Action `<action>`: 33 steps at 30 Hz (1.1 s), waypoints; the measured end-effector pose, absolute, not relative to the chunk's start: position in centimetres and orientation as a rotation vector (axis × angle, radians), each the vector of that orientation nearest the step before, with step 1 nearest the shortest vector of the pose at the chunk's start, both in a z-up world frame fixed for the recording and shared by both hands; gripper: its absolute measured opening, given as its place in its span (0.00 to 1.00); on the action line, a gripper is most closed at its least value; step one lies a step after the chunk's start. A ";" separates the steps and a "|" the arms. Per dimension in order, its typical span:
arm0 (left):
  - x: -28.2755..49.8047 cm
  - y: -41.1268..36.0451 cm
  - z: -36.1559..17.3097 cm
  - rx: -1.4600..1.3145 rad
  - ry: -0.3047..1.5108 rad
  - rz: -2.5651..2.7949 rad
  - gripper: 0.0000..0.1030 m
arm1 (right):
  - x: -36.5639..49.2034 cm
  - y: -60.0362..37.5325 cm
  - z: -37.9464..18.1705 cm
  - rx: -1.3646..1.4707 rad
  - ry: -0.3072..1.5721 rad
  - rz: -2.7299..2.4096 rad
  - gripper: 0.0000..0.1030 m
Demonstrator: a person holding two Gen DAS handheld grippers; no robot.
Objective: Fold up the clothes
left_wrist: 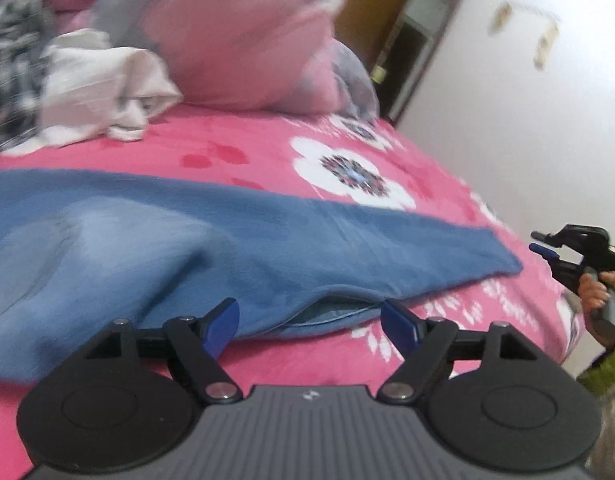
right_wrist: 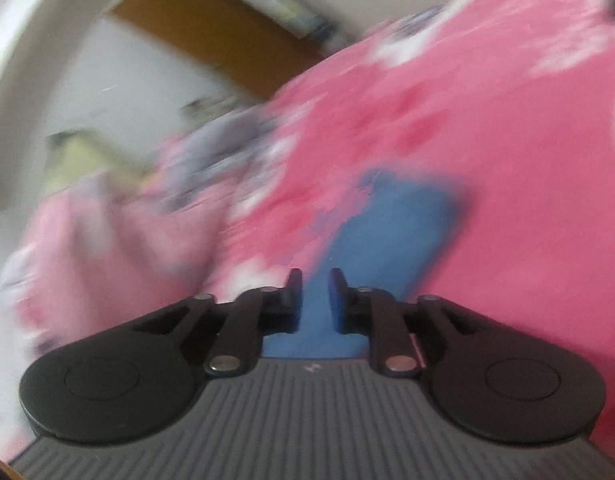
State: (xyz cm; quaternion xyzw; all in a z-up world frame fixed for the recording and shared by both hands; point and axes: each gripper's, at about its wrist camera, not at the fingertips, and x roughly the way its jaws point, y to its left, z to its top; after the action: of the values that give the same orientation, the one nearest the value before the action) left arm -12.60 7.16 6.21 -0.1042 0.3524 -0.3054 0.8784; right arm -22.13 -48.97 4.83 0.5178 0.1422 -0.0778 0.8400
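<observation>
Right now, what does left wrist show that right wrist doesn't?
Left wrist only: the white garment crumpled beside the pink pillows, a checked cloth, the open left gripper at the blue garment's edge, and the right gripper held in a hand.

Right wrist only: the right gripper's narrow finger gap up close, heavily blurred.

Both: blue garment, pink floral bedspread, brown door.

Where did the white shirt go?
In the left wrist view, the crumpled white garment sits on the pink floral bedspread at upper left, beside the pink pillow, beyond the blue garment.
</observation>
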 end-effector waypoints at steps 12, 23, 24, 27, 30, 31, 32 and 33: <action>-15.5 17.8 8.4 -0.357 0.680 -0.413 0.77 | -11.8 -23.7 0.3 0.512 0.726 0.171 0.25; -14.0 22.7 8.7 -0.438 0.621 -0.319 0.77 | -11.9 -20.7 0.5 0.250 0.708 0.147 0.25; -14.1 23.1 8.6 -0.455 0.624 -0.315 0.77 | -12.1 -20.7 0.4 0.257 0.704 0.145 0.25; -14.8 24.4 8.2 -0.510 0.631 -0.299 0.77 | -12.3 -20.8 0.3 0.275 0.696 0.142 0.25; -15.5 25.9 7.5 -0.608 0.631 -0.279 0.77 | -12.4 -20.9 0.2 0.280 0.691 0.145 0.26; -15.7 26.5 7.2 -0.649 0.629 -0.270 0.79 | -12.4 -20.9 0.1 0.282 0.689 0.146 0.26; -15.7 27.2 6.9 -0.693 0.627 -0.246 0.83 | -12.5 -21.0 0.1 0.284 0.688 0.147 0.26; -15.7 27.8 6.5 -0.737 0.624 -0.219 0.84 | -12.5 -21.0 0.1 0.287 0.687 0.149 0.26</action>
State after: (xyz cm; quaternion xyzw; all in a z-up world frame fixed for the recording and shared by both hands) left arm -15.68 27.79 6.48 -0.3538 0.2995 -0.1050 0.8799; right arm -12.49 -21.01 0.11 0.1400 0.3353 0.0725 0.9288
